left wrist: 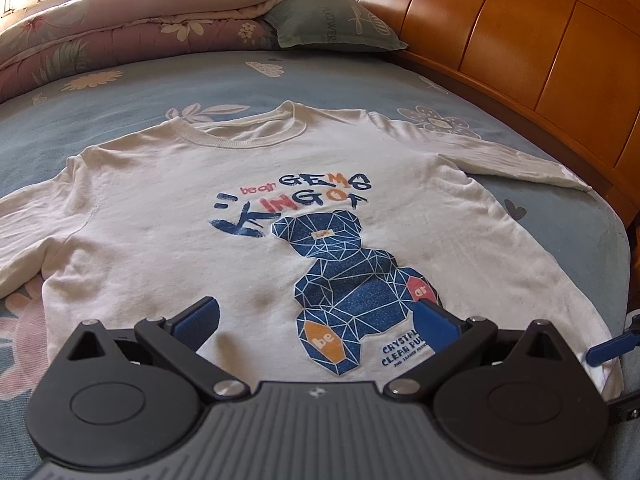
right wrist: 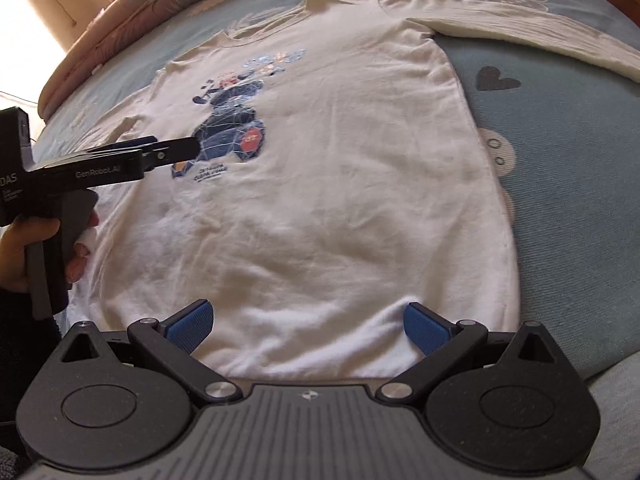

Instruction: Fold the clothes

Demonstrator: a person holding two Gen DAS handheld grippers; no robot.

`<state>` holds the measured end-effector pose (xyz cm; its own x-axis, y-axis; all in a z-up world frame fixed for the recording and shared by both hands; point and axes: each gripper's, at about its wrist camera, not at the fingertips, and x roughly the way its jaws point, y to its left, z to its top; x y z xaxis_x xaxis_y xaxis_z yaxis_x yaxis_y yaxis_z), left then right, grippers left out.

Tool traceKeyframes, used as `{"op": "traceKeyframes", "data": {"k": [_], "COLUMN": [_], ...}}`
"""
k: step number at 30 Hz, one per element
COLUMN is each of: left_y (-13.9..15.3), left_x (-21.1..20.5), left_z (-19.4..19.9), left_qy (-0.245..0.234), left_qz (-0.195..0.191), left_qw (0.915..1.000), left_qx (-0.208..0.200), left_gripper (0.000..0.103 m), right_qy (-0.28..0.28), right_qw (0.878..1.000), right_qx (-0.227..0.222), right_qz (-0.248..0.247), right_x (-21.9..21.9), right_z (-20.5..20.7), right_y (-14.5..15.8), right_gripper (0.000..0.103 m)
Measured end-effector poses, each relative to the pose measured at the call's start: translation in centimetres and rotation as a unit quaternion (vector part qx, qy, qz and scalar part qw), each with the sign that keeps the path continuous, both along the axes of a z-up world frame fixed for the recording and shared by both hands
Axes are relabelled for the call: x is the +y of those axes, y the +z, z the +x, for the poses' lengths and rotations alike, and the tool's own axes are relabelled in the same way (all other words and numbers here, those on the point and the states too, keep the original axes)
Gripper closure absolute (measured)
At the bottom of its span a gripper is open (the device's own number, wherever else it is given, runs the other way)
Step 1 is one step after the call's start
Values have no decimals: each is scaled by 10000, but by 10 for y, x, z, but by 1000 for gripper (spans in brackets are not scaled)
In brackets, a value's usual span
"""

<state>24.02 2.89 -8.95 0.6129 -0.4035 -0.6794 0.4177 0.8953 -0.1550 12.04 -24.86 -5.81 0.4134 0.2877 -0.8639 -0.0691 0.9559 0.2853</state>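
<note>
Lying face up and unfolded on a blue flower-print bed [left wrist: 132, 80], a white long-sleeved shirt [left wrist: 168, 200] with a blue geometric bear print [left wrist: 344, 280] fills the centre of both wrist views, its collar toward the top of the frame and its hem at the bottom. The left gripper [left wrist: 316, 322] hovers over the lower front of the shirt, jaws spread wide and empty; a person's hand [right wrist: 60, 248] grips its handle at the left edge of the right wrist view. The right gripper [right wrist: 306, 326] sits above the hem, jaws likewise released and empty. One sleeve [right wrist: 520, 36] stretches toward the upper right. A folded floral quilt [left wrist: 120, 36] and a grey-green pillow [left wrist: 336, 20] lie at the upper left and top centre of the left wrist view, beside the wooden headboard [left wrist: 520, 40] at upper right.
</note>
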Motion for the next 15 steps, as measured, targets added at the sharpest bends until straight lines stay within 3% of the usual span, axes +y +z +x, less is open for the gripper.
{"op": "traceKeyframes", "data": {"k": [3,8,12,15], "left_y": [2,2,3,6], "left_x": [4,6,5,7], "left_z": [2,2,1,0], "left_qy": [82,112,95,92], "left_qz": [-54,-23,26,-6], "left_qw": [10000,9999,10000,9999], "left_qx": [13,17,-6,-44], "left_gripper": [1,1,1,1], "right_qy": [-264,-66,-27,-375], "right_qw": [9995,9990,9999,9993], "right_qx": [22,-45,42,28], "right_qz": [-188,444,101,47], "right_x": [-9,4,4,-12], "right_z": [2,7,8,5], "right_y": [3,8,-1,2], "right_gripper": [0,0,0,0]}}
